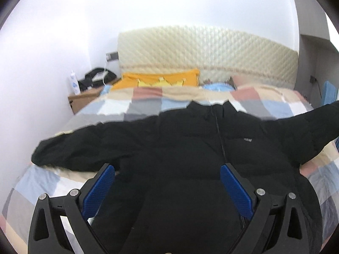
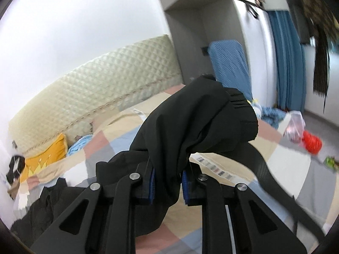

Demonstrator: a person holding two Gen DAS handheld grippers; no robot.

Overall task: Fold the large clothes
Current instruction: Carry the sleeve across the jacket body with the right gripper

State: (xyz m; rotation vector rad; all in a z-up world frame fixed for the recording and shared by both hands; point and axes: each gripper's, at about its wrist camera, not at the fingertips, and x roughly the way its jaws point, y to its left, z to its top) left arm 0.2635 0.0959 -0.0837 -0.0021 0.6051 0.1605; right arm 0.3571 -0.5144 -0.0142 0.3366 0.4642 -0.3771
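Across the patchwork bed [image 1: 131,103], your black jacket [image 1: 190,148] lies spread below an orange pillow [image 1: 161,79]. Your left claw [image 1: 167,182] gapes empty; your right claw [image 2: 168,182] pinches its sleeve [image 2: 197,118].

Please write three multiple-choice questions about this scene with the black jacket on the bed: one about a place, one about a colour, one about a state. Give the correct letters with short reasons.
1. Where does the black jacket lie?
A. on the checked bedspread
B. on the floor
C. on a chair

2. What colour is the pillow at the headboard?
A. green
B. orange-yellow
C. purple

3. How are the jaws of the right gripper?
A. wide open, empty
B. out of view
C. closed on black fabric

Answers:
1 A, the jacket is spread over the bedspread.
2 B, the pillow is orange-yellow.
3 C, the sleeve is pinched between the blue pads.
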